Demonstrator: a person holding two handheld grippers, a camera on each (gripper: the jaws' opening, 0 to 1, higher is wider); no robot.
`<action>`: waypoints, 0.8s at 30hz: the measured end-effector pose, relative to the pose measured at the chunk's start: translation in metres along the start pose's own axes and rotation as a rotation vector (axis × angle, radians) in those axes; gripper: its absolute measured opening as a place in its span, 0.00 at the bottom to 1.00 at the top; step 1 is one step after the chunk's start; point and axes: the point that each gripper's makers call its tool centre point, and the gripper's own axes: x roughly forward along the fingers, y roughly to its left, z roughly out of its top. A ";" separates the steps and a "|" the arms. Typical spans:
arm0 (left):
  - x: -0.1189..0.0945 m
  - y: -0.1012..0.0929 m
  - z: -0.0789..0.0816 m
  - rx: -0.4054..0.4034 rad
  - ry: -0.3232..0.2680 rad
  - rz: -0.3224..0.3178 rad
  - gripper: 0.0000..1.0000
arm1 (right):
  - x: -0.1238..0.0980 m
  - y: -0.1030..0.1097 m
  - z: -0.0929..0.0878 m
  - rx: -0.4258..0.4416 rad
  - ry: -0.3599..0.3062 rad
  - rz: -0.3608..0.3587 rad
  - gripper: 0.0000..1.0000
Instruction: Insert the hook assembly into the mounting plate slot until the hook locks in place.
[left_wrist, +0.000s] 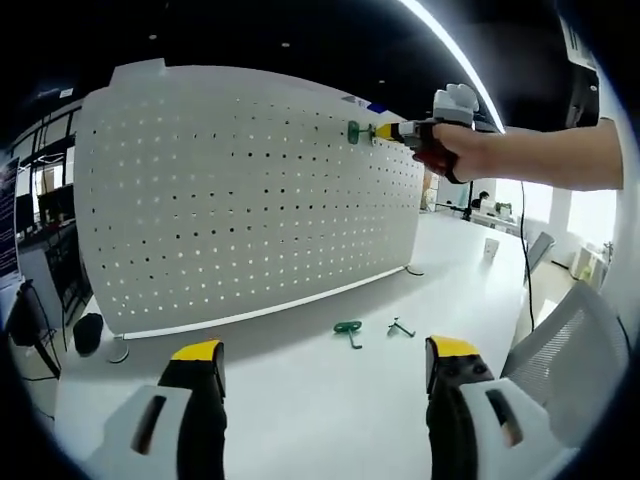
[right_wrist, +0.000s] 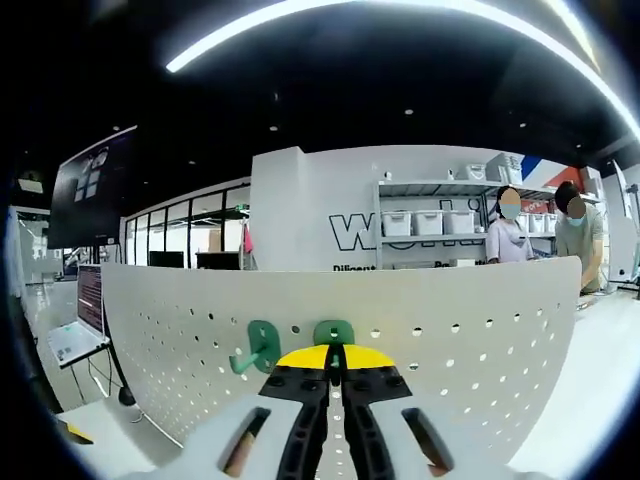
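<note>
A white perforated mounting plate (left_wrist: 240, 190) stands upright on the white table (left_wrist: 330, 410). In the left gripper view, my right gripper (left_wrist: 385, 131) is held by a hand high at the plate's upper right, pressing a green hook (left_wrist: 353, 132) against its face. In the right gripper view, my right gripper (right_wrist: 333, 356) is shut on that green hook (right_wrist: 333, 331), which sits against the plate (right_wrist: 460, 350). A second green hook (right_wrist: 257, 350) hangs on the plate just to its left. My left gripper (left_wrist: 325, 350) stands open low over the table, holding nothing.
Two loose hooks lie on the table in front of the plate, one green (left_wrist: 348, 330) and one darker (left_wrist: 400, 327). Two people (right_wrist: 510, 235) stand by shelves behind the plate. A laptop (right_wrist: 75, 335) sits at the far left. A chair (left_wrist: 570, 340) stands at the table's right.
</note>
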 end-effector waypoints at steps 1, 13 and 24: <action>0.000 0.000 0.000 -0.001 0.000 0.001 0.84 | 0.000 0.000 -0.001 0.002 0.001 -0.006 0.01; 0.000 0.000 0.000 -0.003 -0.001 0.001 0.84 | 0.002 0.000 -0.002 -0.016 -0.027 -0.057 0.02; 0.000 0.000 0.000 -0.004 -0.002 -0.001 0.84 | 0.001 -0.001 -0.003 -0.030 -0.039 -0.069 0.02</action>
